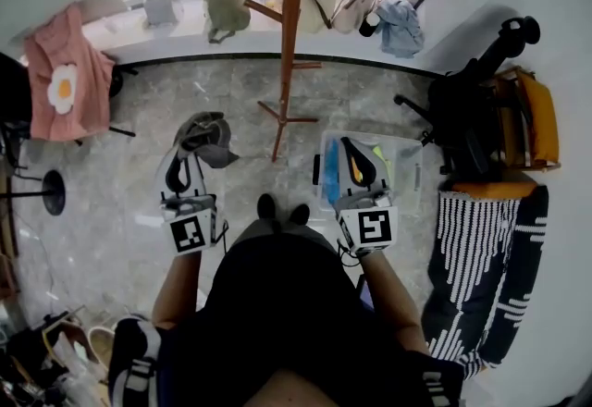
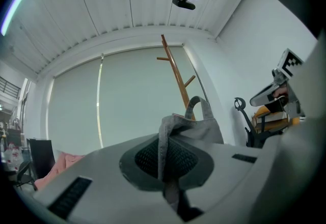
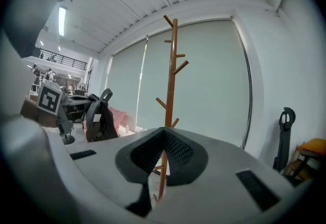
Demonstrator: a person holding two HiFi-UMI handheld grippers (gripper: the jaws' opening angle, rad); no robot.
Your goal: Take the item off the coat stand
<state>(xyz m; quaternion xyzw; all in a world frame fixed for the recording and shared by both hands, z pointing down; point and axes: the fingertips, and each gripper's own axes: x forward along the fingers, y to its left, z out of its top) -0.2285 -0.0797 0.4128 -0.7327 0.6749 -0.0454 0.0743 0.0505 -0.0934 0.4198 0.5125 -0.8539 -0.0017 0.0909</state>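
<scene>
The wooden coat stand (image 1: 292, 26) rises in front of me with bare pegs; it also shows in the left gripper view (image 2: 175, 73) and the right gripper view (image 3: 172, 75). My left gripper (image 1: 190, 172) is to the left of the stand and apart from it. It is shut on a grey bag (image 1: 205, 139). In the left gripper view the bag's cloth (image 2: 201, 126) is pinched between the pads (image 2: 164, 151) and its strap loops above. My right gripper (image 1: 361, 169) is held to the right of the stand, shut with nothing in it (image 3: 164, 139). The bag (image 3: 99, 121) hangs at that view's left.
Several bags (image 1: 227, 9) and a blue garment (image 1: 400, 26) lie on the window ledge behind the stand. A pink garment (image 1: 67, 81) hangs at the left. A clear plastic box (image 1: 402, 165) sits under my right gripper. A black chair (image 1: 467, 118) and a striped cushion (image 1: 481, 266) are at the right.
</scene>
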